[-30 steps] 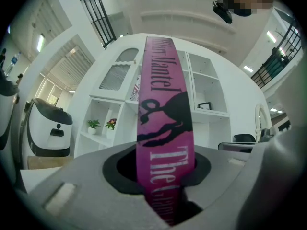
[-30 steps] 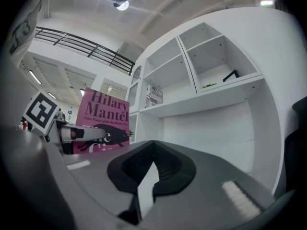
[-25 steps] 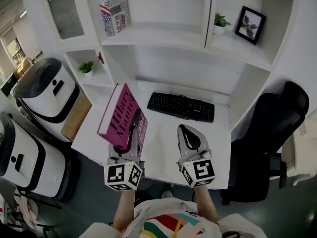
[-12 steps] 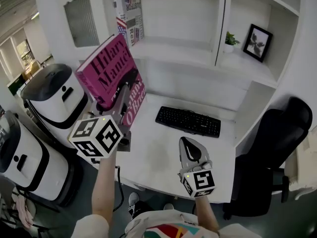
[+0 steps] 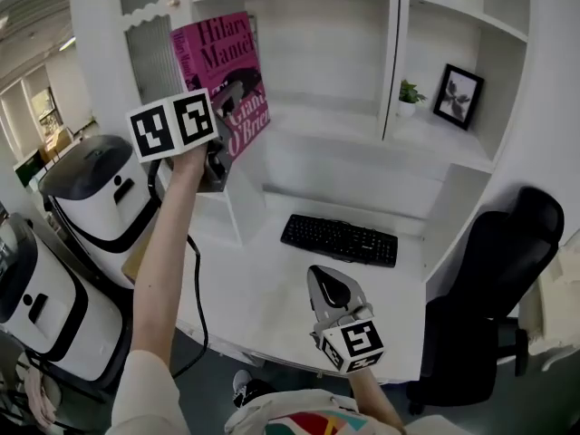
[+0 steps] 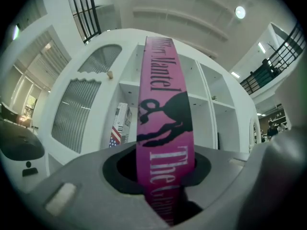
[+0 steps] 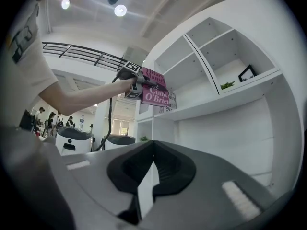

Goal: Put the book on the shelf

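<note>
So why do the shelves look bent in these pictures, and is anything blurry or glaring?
Head view: the wide lens bows the shelf unit outward; light even, sharp. Left gripper view: round fisheye with black corners; the pink book looms close, its lower end soft; a ceiling lamp glares. Right gripper view: same black corners, shelf unit curved, a round lamp flares.

Head view looks steeply down; both gripper views face shelves [image 5: 344, 120] (shared).

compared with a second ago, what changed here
The left gripper, shut on the pink book, lifted it from low over the desk up toward the shelf, tipping it upright. Nothing was let go. The right gripper stayed shut and empty above the desk; the keyboard did not move.
</note>
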The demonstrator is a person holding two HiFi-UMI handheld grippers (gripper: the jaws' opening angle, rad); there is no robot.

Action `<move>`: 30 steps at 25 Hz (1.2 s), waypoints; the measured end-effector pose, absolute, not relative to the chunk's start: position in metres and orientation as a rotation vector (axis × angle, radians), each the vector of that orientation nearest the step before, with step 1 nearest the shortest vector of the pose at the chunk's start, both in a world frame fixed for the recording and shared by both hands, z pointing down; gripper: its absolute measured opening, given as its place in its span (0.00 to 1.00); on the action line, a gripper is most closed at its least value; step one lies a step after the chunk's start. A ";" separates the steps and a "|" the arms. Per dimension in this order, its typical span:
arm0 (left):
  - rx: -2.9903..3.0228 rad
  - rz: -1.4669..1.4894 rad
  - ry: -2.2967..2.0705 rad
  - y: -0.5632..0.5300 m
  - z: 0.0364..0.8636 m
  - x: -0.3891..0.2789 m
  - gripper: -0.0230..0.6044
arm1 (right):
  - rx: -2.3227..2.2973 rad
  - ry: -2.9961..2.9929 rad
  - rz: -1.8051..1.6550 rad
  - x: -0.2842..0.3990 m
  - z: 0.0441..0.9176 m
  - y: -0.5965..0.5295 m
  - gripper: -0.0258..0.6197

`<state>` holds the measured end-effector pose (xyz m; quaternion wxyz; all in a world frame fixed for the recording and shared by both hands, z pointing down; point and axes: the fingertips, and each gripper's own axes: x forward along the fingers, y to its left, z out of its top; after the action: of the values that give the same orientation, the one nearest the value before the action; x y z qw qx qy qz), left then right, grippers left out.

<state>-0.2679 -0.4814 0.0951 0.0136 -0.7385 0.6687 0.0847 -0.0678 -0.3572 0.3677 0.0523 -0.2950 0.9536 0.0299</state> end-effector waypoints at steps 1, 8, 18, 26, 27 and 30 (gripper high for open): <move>-2.310 0.253 2.086 -0.488 0.090 -0.269 0.26 | -0.896 2.893 0.096 -0.067 0.365 -0.357 0.04; -2.264 0.024 2.167 -0.539 0.078 -0.275 0.26 | -0.939 2.828 0.028 -0.050 0.358 -0.367 0.04; -2.254 -0.068 2.227 -0.600 0.097 -0.281 0.26 | -0.989 2.837 0.051 -0.049 0.366 -0.380 0.04; -2.263 -0.060 2.209 -0.636 0.104 -0.274 0.27 | -1.054 2.830 0.023 -0.040 0.375 -0.402 0.04; -2.261 -0.065 2.209 -0.640 0.105 -0.273 0.27 | -1.057 2.830 0.019 -0.040 0.376 -0.404 0.04; -2.258 -0.079 2.218 -0.654 0.109 -0.275 0.27 | -1.070 2.829 0.003 -0.038 0.380 -0.411 0.04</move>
<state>-0.2745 -0.6544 0.1093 -0.0124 -0.7132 0.7004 -0.0251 -0.0378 -0.4105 0.3799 0.0584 -0.3531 0.9338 0.0011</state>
